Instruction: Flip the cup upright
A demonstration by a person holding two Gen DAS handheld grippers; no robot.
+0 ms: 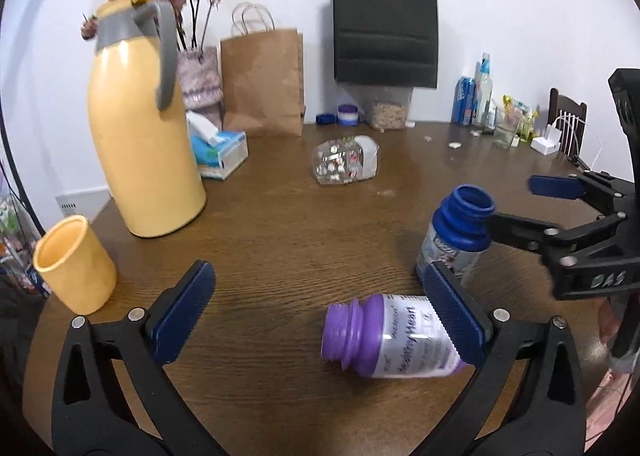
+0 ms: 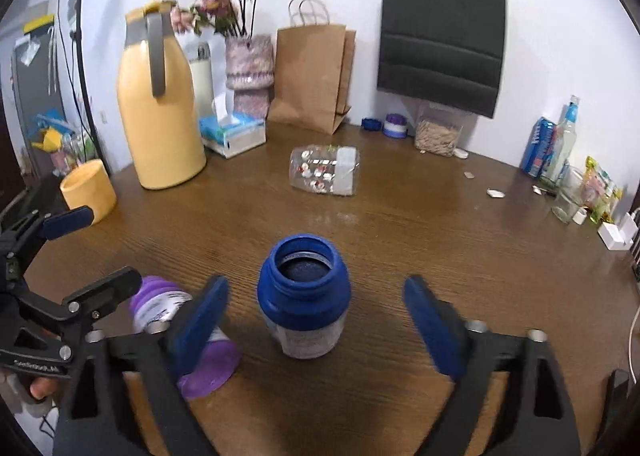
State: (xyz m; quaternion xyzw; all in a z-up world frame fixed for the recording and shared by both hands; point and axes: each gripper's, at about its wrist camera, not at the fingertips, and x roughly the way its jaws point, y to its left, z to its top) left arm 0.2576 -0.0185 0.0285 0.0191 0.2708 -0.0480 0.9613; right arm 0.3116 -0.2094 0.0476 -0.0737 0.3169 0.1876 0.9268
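Blue bottle [image 2: 303,296] stands upright between the right gripper's [image 2: 316,330] spread fingers; left gripper [image 1: 320,310] gapes

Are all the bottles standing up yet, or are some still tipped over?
Done: the blue bottle stands upright, mouth up, between the open fingers of the right gripper. In hand: nothing; the left gripper is open around the purple bottle, which lies on its side. Left: the purple one and the clear jar, also on its side.

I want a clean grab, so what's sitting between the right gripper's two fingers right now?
Only the blue bottle, upright and uncapped, standing between the open right gripper fingers without touching either, in the right wrist view.
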